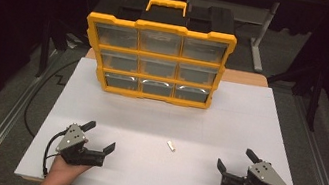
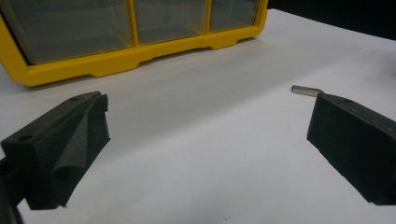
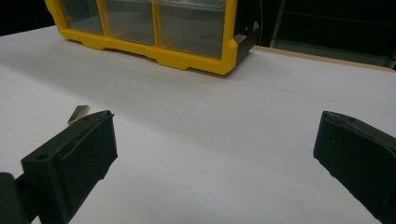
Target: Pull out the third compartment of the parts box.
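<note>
A yellow and black organiser case with clear drawers stands upright at the far middle of the white table. A small pale metal piece lies on the table between my two grippers. My left gripper rests near the front left, jaws wide open with nothing between them. My right gripper rests near the front right, also open and empty. In the left gripper view the small piece lies just past the right jaw. In the right gripper view the piece peeks out behind the left jaw.
The case's lower edge lies ahead of the left gripper, and its corner ahead of the right. A black cable runs on the floor left of the table. Table legs stand behind at the right.
</note>
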The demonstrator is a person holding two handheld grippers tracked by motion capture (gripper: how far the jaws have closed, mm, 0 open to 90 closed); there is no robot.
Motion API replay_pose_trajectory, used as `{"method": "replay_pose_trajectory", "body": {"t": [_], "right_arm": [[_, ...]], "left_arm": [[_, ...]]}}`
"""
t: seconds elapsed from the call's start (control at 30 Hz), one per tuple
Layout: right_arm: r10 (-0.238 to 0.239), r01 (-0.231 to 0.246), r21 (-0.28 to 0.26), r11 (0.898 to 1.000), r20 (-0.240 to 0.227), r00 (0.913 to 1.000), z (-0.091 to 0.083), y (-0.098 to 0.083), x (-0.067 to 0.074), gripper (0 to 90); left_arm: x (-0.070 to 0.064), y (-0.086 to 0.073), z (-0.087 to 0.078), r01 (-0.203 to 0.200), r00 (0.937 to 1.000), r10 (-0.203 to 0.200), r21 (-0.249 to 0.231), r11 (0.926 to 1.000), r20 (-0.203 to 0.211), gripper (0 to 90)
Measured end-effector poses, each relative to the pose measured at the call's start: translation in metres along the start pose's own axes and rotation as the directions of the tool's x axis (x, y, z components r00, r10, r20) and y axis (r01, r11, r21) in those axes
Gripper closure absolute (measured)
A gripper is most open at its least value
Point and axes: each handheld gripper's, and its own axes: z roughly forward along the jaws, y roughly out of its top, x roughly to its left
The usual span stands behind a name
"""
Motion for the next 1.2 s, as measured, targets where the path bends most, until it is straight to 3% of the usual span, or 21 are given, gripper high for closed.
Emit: {"method": "replay_pose_trajectory", "body": {"t": [0.6, 0.93, 1.2], "right_arm": [[-0.011, 0.011, 0.001, 1.000, 0.029, 0.9995, 0.010, 0.007, 0.004, 0.0], [-0.014, 0.013, 0.016, 1.000, 0.052, 0.9986, 0.033, 0.016, -0.004, 0.0], [-0.015, 0.013, 0.021, 1.000, 0.071, 0.9974, 0.063, 0.029, -0.014, 0.0]], "left_arm": [[0.002, 0.000, 0.000, 0.019, 0.9998, -0.019, -0.020, 0.9996, 0.008, 0.2], [0.002, 0.001, -0.001, 0.026, 0.9995, -0.026, -0.025, 0.9994, 0.019, 0.1], [0.002, 0.001, -0.001, 0.023, 0.9995, -0.023, -0.020, 0.9995, 0.023, 0.1]]}}
